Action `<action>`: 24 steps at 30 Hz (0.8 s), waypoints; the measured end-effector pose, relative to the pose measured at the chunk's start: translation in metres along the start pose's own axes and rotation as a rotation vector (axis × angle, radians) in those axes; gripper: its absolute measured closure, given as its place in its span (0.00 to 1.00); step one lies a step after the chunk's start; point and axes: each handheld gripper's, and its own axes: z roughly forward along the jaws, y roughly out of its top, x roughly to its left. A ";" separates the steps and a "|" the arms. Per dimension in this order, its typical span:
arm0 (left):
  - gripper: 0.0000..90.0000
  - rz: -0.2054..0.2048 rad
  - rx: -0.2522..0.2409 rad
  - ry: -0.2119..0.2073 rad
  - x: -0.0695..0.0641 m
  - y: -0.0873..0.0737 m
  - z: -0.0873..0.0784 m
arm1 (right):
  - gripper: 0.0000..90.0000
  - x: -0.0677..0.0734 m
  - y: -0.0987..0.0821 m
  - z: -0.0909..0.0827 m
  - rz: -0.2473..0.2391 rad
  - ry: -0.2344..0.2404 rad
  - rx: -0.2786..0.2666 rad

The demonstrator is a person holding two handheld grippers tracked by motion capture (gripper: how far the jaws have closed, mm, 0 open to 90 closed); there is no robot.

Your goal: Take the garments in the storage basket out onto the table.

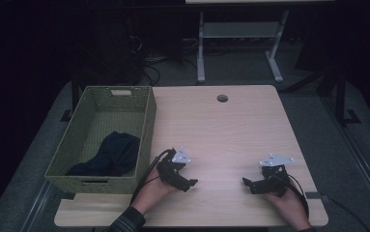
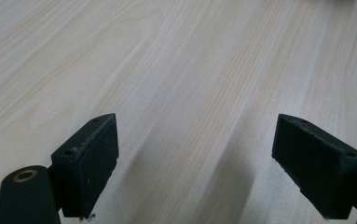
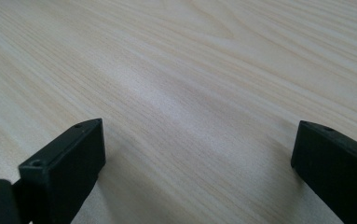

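Observation:
A green woven basket stands at the table's left side with a dark blue cloth lying in its near end. My left gripper rests low over the wood just right of the basket, pointing right, open with nothing between its jaws. In the left gripper view the two black pads stand wide apart over bare wood, and the left gripper is empty. My right gripper sits near the front right, pointing left, also open and empty. The right gripper has its pads spread over bare wood.
The light wooden table has a round cable hole near its far edge. A white desk frame stands on the floor beyond the table. Cables trail from both grippers toward the front edge.

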 end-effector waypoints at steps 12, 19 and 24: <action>0.16 0.010 0.025 0.019 0.001 0.009 -0.007 | 0.03 0.000 0.000 0.000 0.000 0.000 0.000; 0.16 0.006 0.016 0.025 0.001 0.014 -0.012 | 0.03 0.000 0.000 0.000 0.000 0.000 0.000; 0.16 0.012 0.009 0.035 0.002 0.019 -0.018 | 0.03 0.000 0.000 0.000 0.001 0.000 0.000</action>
